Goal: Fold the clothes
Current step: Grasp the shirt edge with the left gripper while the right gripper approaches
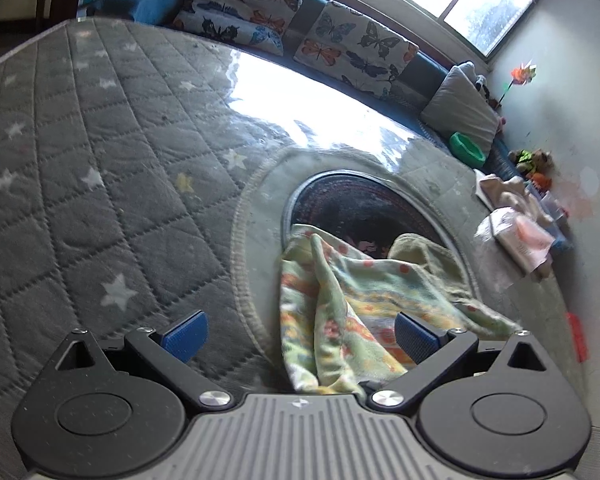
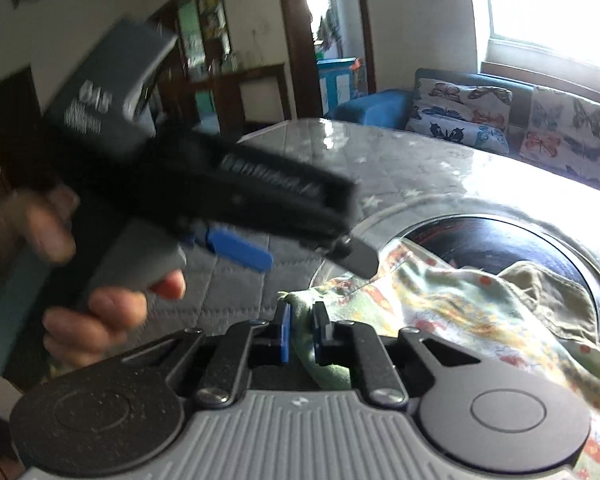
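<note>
Quilted grey star-print cover [image 1: 100, 184] under glossy sheet; floral cloth [image 1: 340, 304] draped at near right. Right gripper [image 2: 302, 334] pinches cloth's corner; left gripper [image 1: 300, 334] spread wide, cloth between, ungripped

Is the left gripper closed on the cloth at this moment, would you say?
No, the left gripper is wide open, its blue pads far apart, with the cloth lying loose between them.

Quilted mat [image 1: 80, 200] left of cloth [image 1: 340, 312] open; clutter [image 1: 520, 232] crowds right.
</note>
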A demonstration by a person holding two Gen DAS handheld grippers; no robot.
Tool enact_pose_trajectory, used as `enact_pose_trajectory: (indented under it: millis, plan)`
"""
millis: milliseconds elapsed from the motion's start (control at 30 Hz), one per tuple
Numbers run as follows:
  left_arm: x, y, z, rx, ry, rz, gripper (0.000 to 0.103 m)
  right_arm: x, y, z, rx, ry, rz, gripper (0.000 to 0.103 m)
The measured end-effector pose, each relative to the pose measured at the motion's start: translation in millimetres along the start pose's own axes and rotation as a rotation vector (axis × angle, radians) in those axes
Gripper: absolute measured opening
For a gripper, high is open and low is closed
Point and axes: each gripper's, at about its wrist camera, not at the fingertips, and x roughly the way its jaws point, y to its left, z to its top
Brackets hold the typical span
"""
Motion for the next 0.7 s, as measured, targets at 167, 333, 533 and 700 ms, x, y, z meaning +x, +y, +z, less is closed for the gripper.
enact_pose_trajectory:
  millis: [167,333,533,700]
  plan:
    - [9,-5,1,-0.056,0.046,-0.087,0.095,-18,-12,4,0.046,-0.038,0.024,0.009]
    - [22,-6,-3,-0.119,0.104,-0.149,0.08,-29,-24,3,0.069,-0.064,0.036,0.009]
    - [30,-3,-8,-0.16,0.131,-0.178,0.063,-44,-28,-1,0.059,-0.073,0.049,0.008]
    - [34,-1,-11,-0.169,0.137,-0.175,0.036,-47,-26,-5,0.041,-0.055,0.052,0.008]
